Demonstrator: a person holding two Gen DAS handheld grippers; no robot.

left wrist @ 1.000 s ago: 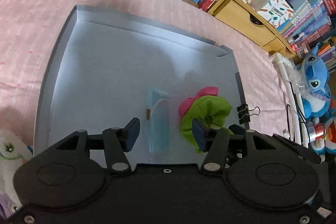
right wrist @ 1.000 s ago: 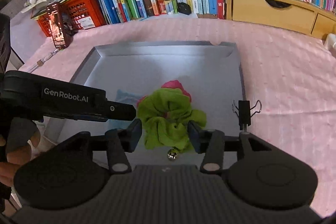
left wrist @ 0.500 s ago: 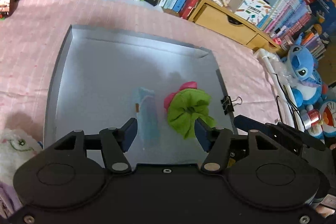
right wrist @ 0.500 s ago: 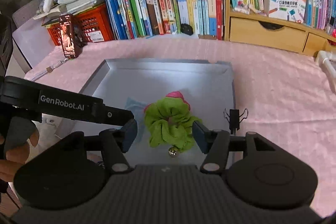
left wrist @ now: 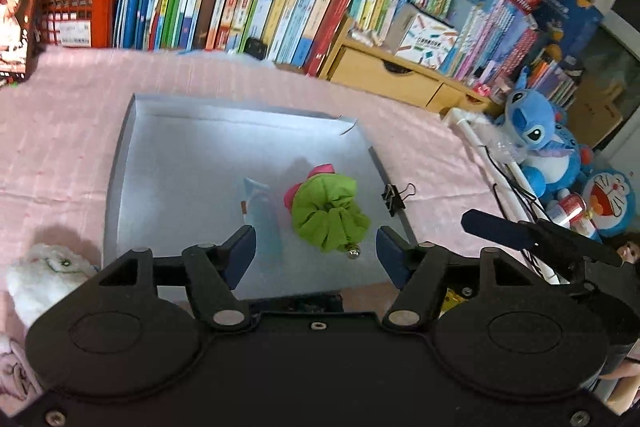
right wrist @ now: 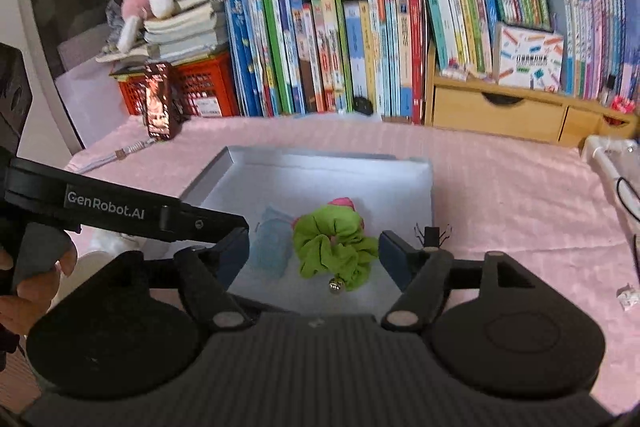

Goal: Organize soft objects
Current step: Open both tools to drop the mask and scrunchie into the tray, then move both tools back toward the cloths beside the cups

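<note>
A grey shallow tray [left wrist: 168, 163] [right wrist: 304, 167] lies on the pink cloth. In it sit a green scrunchie [left wrist: 328, 213] [right wrist: 334, 245] with a small bell, a pink scrunchie [left wrist: 320, 171] [right wrist: 342, 203] partly under it, and a pale blue soft item [left wrist: 262, 215] [right wrist: 274, 245] to their left. My left gripper [left wrist: 316, 251] is open and empty, above the tray's near edge. My right gripper [right wrist: 314, 255] is open and empty, also back from the scrunchies. A white fluffy soft item [left wrist: 38, 279] lies on the cloth left of the tray.
A black binder clip [left wrist: 394, 195] [right wrist: 430, 233] sits on the tray's right rim. Books and a red basket [left wrist: 76, 11] line the back, with wooden drawers [right wrist: 496, 111]. Blue plush toys [left wrist: 532, 147] stand at the right. The left gripper's body [right wrist: 120, 211] crosses the right wrist view.
Both grippers have pulled back and risen from the tray, so the tray and scrunchies look smaller and farther. Both stayed open and empty. The scrunchies have not moved.
</note>
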